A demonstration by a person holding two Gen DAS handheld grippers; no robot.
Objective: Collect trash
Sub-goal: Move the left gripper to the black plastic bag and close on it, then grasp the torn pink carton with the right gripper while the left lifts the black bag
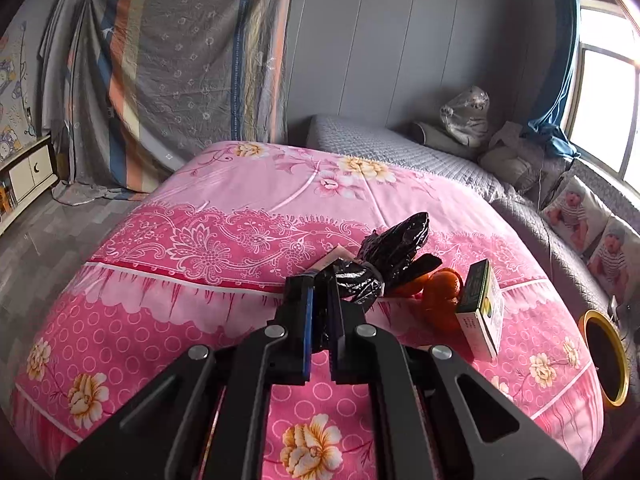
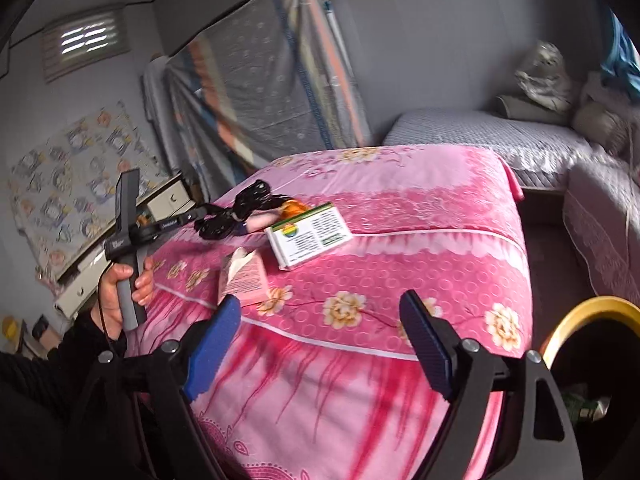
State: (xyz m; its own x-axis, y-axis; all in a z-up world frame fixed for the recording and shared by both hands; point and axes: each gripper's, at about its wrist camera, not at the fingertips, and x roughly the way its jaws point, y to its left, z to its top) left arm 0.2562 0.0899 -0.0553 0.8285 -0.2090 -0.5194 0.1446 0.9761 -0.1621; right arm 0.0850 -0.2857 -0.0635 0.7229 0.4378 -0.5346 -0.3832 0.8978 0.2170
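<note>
Left claw (image 1: 320, 280) pinches the crumpled black plastic bag (image 1: 384, 264) on the pink floral bedspread (image 1: 200, 240); an orange peel (image 1: 440, 292) and a white-green cardboard box (image 1: 482, 312) lie at three o'clock. Right claw (image 2: 324, 320) is spread wide.

I stand at the foot of a bed spread with a pink flowered cover (image 1: 248, 240). Beyond its far edge a grey quilted bed (image 1: 384, 148) runs along the grey panelled wall (image 1: 380, 40). To the right of the pink cover a window (image 1: 608, 92) lets in bright daylight, with a blue curtain (image 1: 560, 92) bunched at its near side. Left of the far edge, a striped grey sheet (image 1: 180, 72) hangs down to the grey plank floor (image 1: 48, 232). Further left a low white cabinet (image 1: 32, 168) stands under a cartoon-printed wall covering (image 2: 68, 176), and high above that sits a louvred vent (image 2: 84, 44).
</note>
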